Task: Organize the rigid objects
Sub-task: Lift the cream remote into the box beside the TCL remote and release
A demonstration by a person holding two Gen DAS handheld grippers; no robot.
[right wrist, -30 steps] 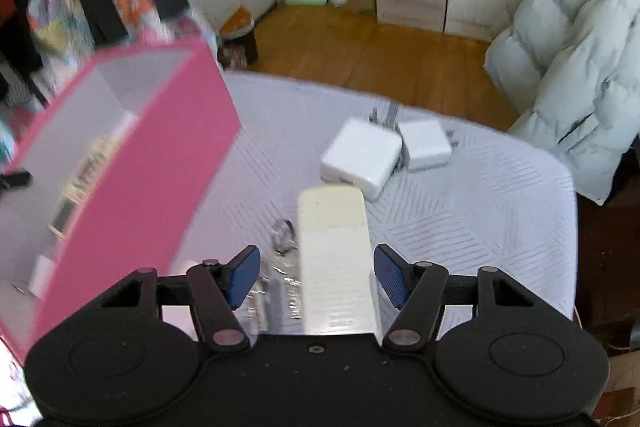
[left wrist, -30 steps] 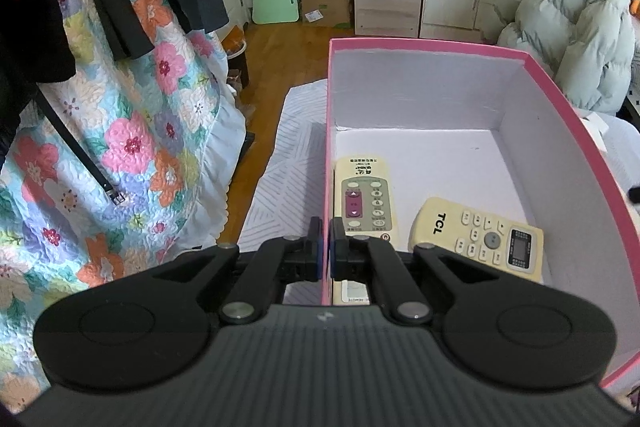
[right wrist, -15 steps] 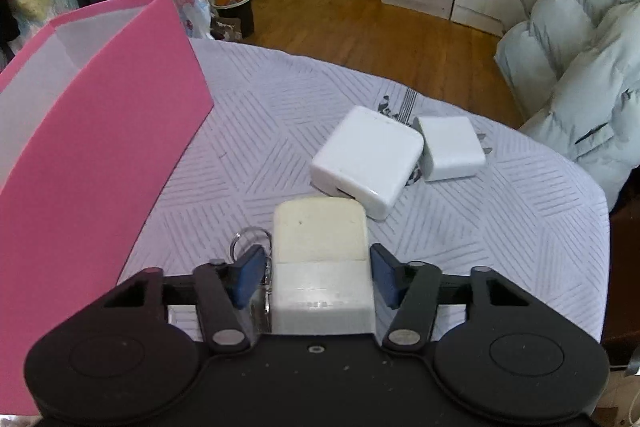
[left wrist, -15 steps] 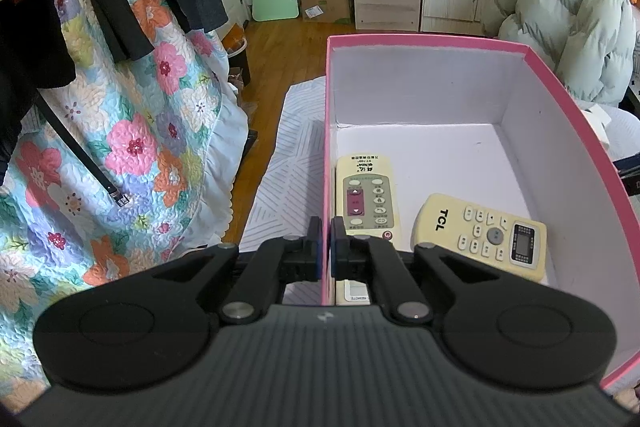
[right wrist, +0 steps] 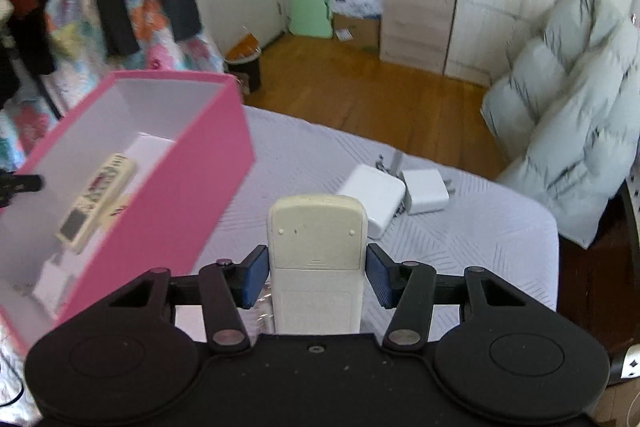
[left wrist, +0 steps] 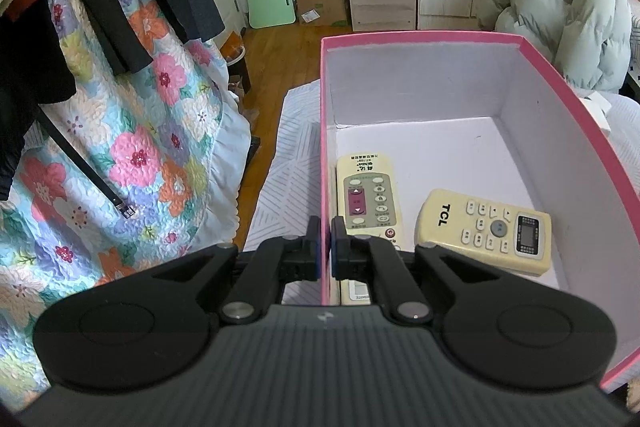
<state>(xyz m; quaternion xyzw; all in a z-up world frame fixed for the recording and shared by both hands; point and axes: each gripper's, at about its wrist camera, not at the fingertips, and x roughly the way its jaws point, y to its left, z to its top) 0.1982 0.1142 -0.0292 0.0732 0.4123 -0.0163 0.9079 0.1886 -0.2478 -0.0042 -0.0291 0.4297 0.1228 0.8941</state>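
Observation:
My left gripper [left wrist: 325, 247] is shut on the left wall of the pink box [left wrist: 323, 131], one finger on each side. Inside the box lie a cream remote with a purple pad [left wrist: 367, 199] and a yellow TCL remote [left wrist: 484, 231]. My right gripper [right wrist: 316, 271] is shut on a cream remote [right wrist: 316, 247], back side up, held above the bed to the right of the pink box [right wrist: 188, 187]. The two remotes in the box also show in the right wrist view [right wrist: 96, 199].
Two white power adapters [right wrist: 374, 193] [right wrist: 426, 189] lie on the grey patterned bedspread [right wrist: 460, 247] beyond the held remote. A grey puffer coat [right wrist: 568, 147] is at the right. A floral quilt [left wrist: 132, 155] and hanging dark clothes are left of the box.
My right gripper has closed on the cream remote and lifted it off the bedspread, turning toward the pink box. The left gripper keeps its hold on the box wall.

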